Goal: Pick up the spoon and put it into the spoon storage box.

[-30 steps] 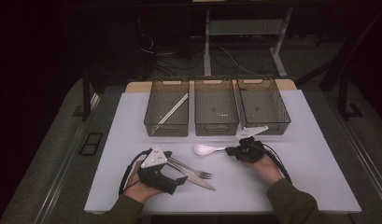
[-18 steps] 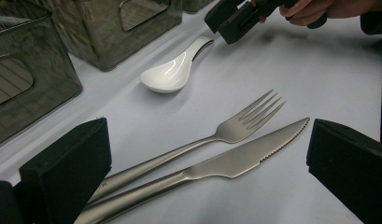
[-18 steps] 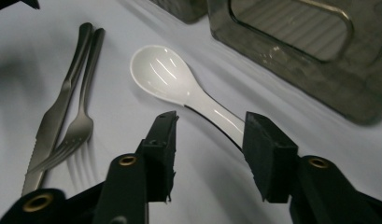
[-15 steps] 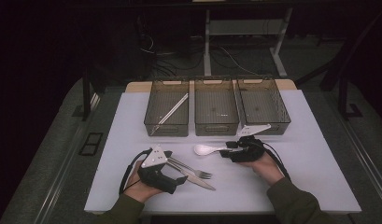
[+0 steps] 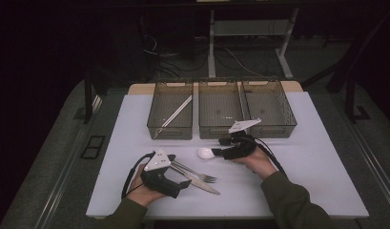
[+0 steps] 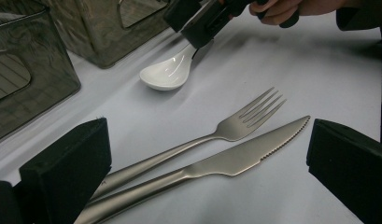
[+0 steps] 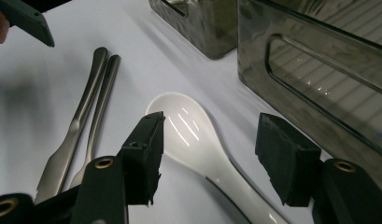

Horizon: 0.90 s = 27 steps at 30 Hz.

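A white ceramic spoon (image 5: 205, 152) lies on the white table (image 5: 135, 129) in front of the middle bin. My right gripper (image 5: 221, 151) sits at its handle, pointing left. In the right gripper view the spoon (image 7: 188, 126) lies on the table between the jaws, which have just been opening; the pads (image 7: 146, 149) stand clear of it. A steel fork (image 5: 198, 172) and knife (image 5: 204, 184) lie side by side at the front. My left gripper (image 5: 184, 179) rests open at their handles, with the fork (image 6: 244, 123) and knife (image 6: 240, 158) between its black pads (image 6: 62, 172).
Three clear smoky bins stand in a row at the back: the left bin (image 5: 157, 128) holds white chopsticks (image 5: 176, 112), next to it the middle bin (image 5: 217, 131) and the right bin (image 5: 290, 119). Bare table lies at the far left and right.
The right gripper has shifted a little left and toward the bins. The spoon stays on the table. The left gripper, fork and knife have not moved.
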Each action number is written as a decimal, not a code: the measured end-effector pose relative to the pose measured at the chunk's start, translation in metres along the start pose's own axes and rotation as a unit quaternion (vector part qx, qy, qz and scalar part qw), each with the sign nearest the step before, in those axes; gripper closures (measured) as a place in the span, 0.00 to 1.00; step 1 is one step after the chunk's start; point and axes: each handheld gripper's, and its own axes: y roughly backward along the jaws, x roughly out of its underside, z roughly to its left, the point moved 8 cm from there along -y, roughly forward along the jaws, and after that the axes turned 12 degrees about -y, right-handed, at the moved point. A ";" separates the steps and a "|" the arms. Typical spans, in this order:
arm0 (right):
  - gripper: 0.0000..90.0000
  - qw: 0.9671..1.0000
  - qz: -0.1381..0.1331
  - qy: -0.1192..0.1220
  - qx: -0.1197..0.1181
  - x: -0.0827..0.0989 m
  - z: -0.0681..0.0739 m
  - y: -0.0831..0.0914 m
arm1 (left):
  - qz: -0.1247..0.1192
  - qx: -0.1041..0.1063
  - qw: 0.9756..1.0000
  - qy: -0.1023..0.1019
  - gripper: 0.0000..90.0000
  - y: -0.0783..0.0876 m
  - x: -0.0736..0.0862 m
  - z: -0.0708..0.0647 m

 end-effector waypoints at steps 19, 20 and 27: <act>0.51 0.997 0.067 0.033 0.001 0.005 0.004 -0.032 | -0.004 -0.003 1.000 0.002 0.00 0.002 0.000 0.002; 0.52 0.997 0.070 0.037 0.003 0.005 0.004 -0.032 | -0.003 -0.003 1.000 0.003 0.00 0.002 0.000 0.002; 0.58 0.995 0.077 0.066 0.015 0.008 0.007 -0.033 | -0.004 -0.003 1.000 0.004 0.00 0.002 0.000 0.002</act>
